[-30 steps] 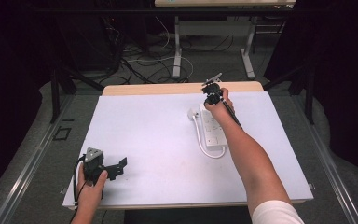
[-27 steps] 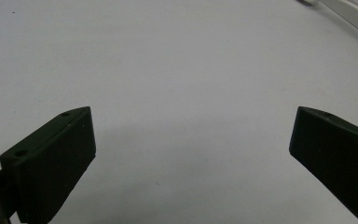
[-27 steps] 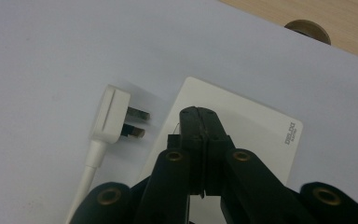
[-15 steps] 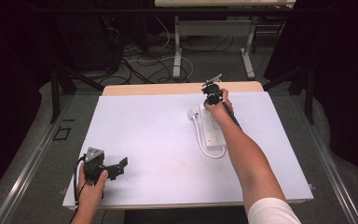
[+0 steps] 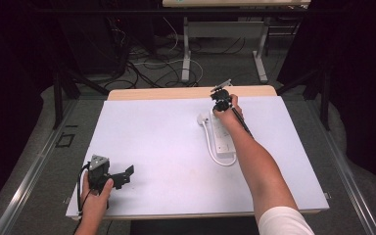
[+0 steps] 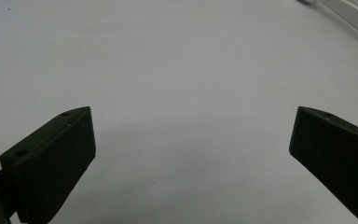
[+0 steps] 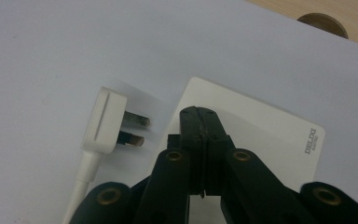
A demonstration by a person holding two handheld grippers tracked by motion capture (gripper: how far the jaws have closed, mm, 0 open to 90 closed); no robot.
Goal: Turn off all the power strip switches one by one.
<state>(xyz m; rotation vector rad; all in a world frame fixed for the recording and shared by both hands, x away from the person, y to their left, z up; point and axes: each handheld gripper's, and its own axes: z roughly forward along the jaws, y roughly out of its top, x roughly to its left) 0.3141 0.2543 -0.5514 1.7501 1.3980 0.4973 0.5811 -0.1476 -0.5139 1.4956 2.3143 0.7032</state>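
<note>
- High view: the power strip [image 5: 222, 139] lies on the white desk [image 5: 166, 137] toward its far right, under the right gripper [image 5: 221, 103]; the left gripper [image 5: 108, 175] rests near the front left corner.
- Left gripper view: the fingers [image 6: 51, 158] are spread wide, with bare desk between them.
- Right gripper view: the fingers [image 7: 200, 140] are clenched together over the strip's end, grasping nothing; the plug [image 7: 106, 122] lies just beside the strip.

white power strip [image 5: 223, 139] | flat, far-right table | plug [image 7: 105, 121] beside
</note>
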